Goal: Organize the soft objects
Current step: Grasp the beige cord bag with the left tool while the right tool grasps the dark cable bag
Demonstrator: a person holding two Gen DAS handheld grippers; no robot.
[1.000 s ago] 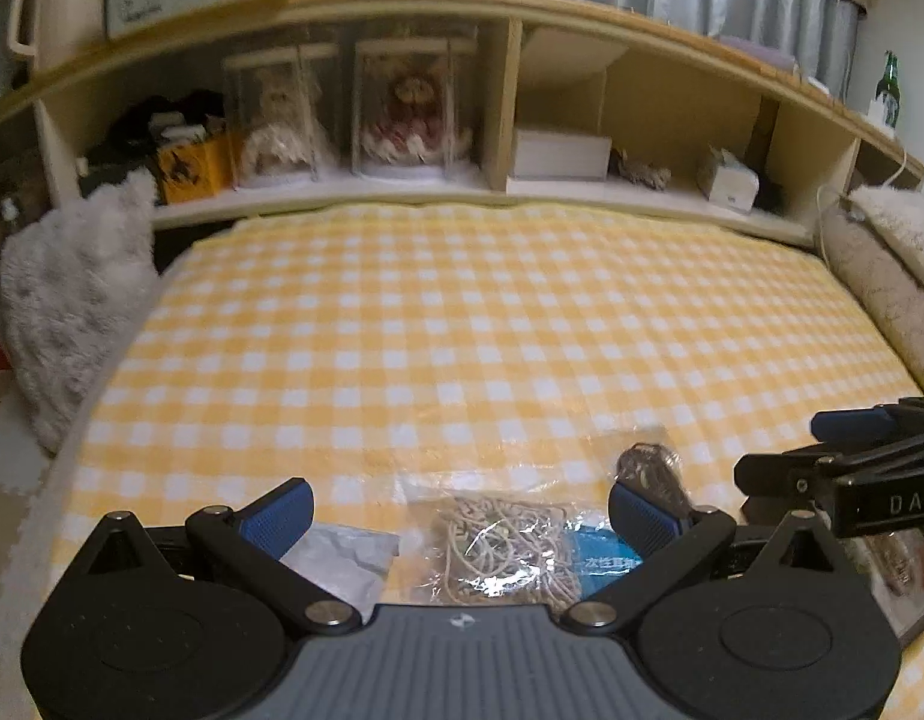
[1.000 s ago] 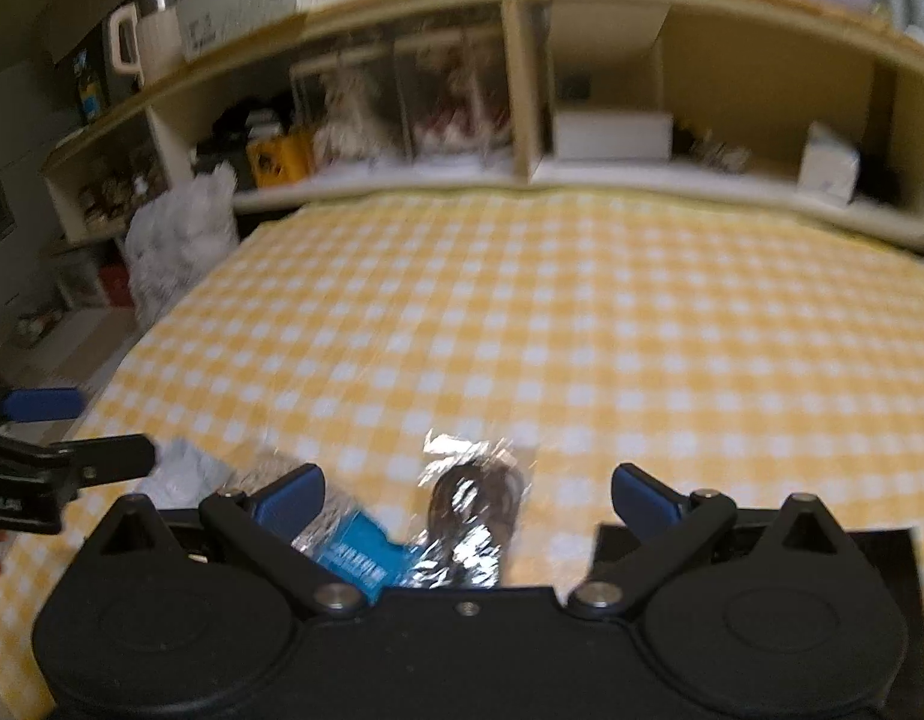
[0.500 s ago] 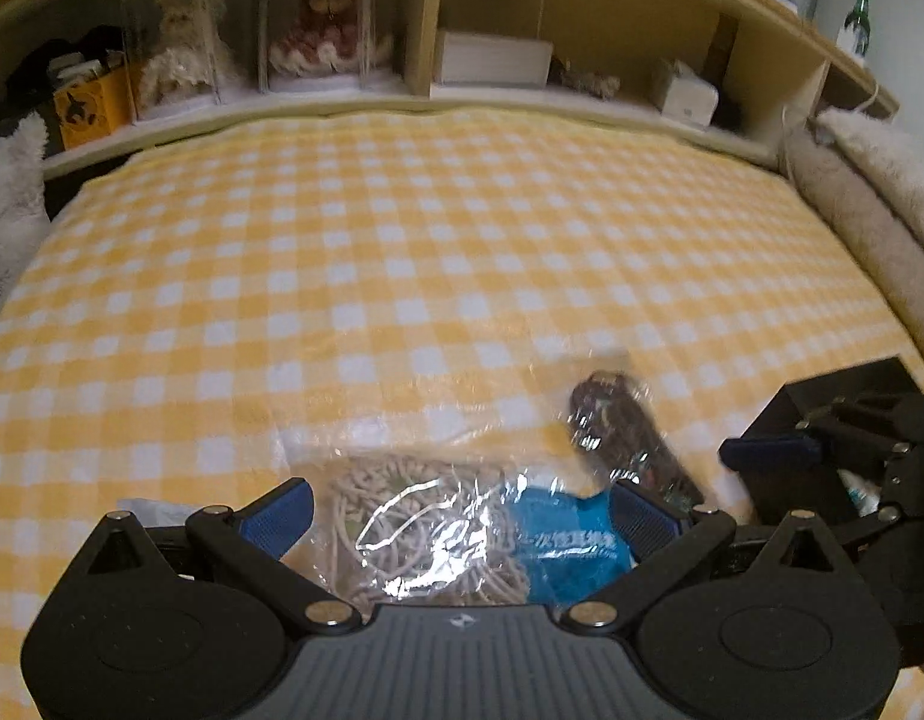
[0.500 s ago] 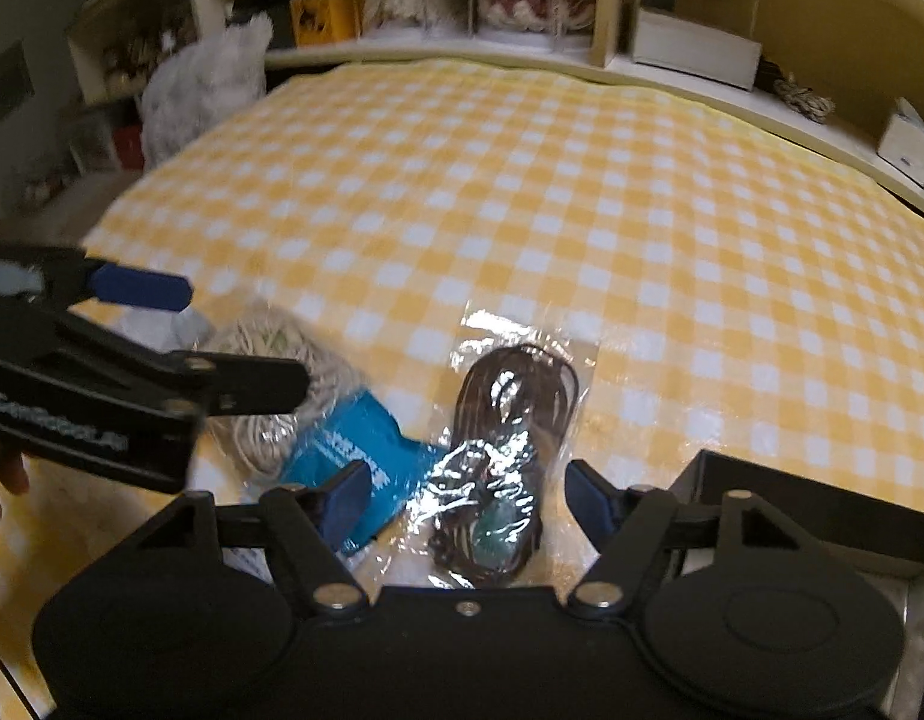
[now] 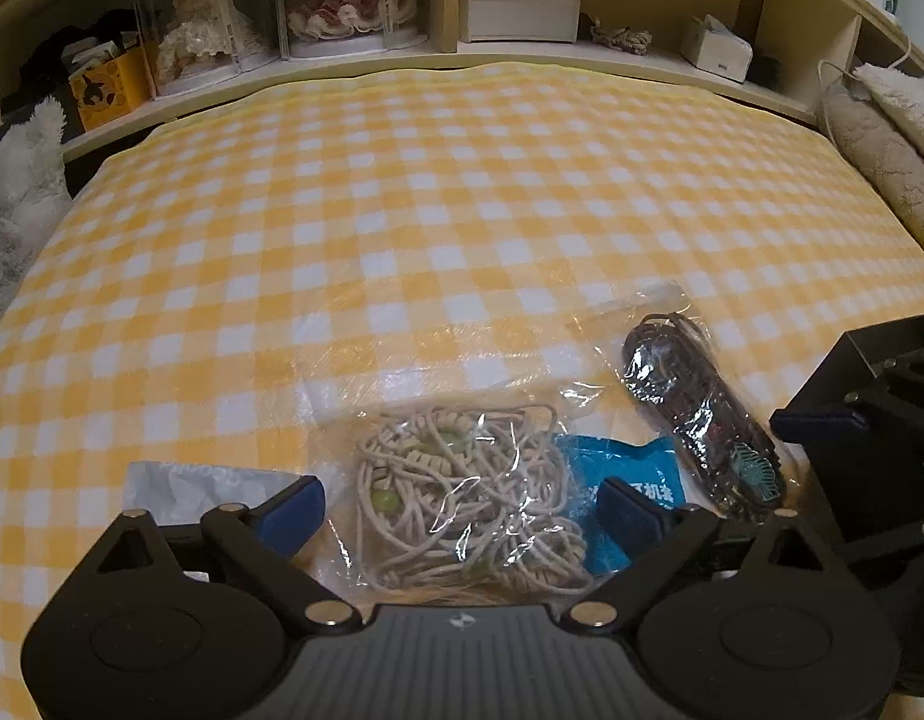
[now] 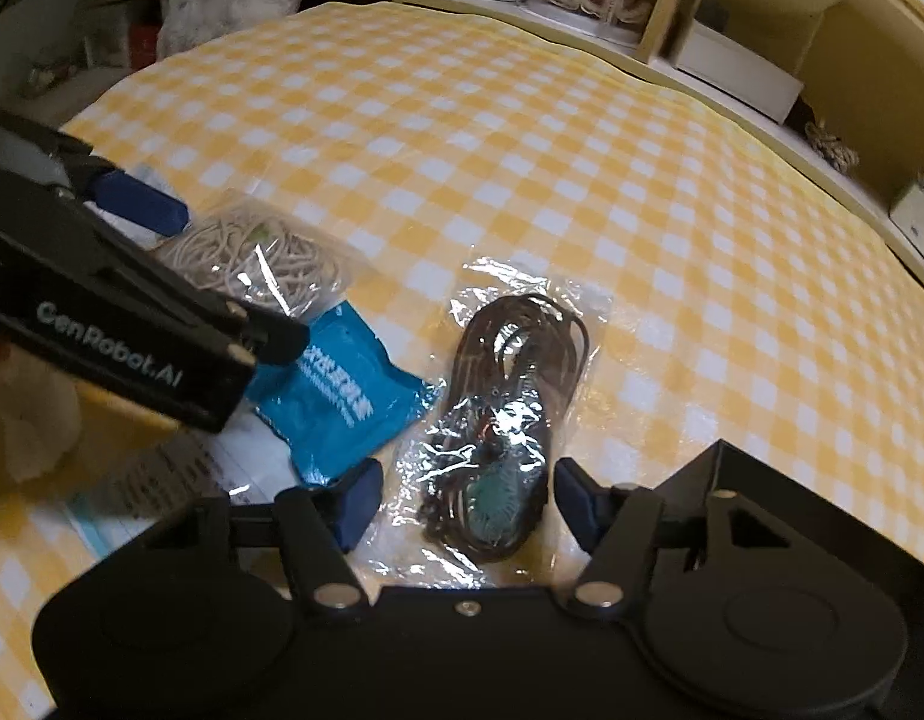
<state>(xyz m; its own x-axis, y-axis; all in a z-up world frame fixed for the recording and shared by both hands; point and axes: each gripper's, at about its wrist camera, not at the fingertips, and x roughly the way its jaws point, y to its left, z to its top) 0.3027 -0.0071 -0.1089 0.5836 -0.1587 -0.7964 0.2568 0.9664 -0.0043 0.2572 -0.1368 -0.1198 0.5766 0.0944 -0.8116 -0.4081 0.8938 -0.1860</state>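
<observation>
**3 packets on the checked bed**

My left gripper is spread wide, straddling a clear bag of beige cord that lies between its fingers. My right gripper is also wide, around a clear bag of dark cord (a teal tag shows inside). A blue packet lies between the 2 bags, touching both. A black box sits just right of the dark bag, on the bedspread.

A bed under a yellow-and-white checked cover carries everything. Beige cord bag is the landmark: blue packet touching its right edge, dark cord bag further right, white packet just left, black box far right.
</observation>
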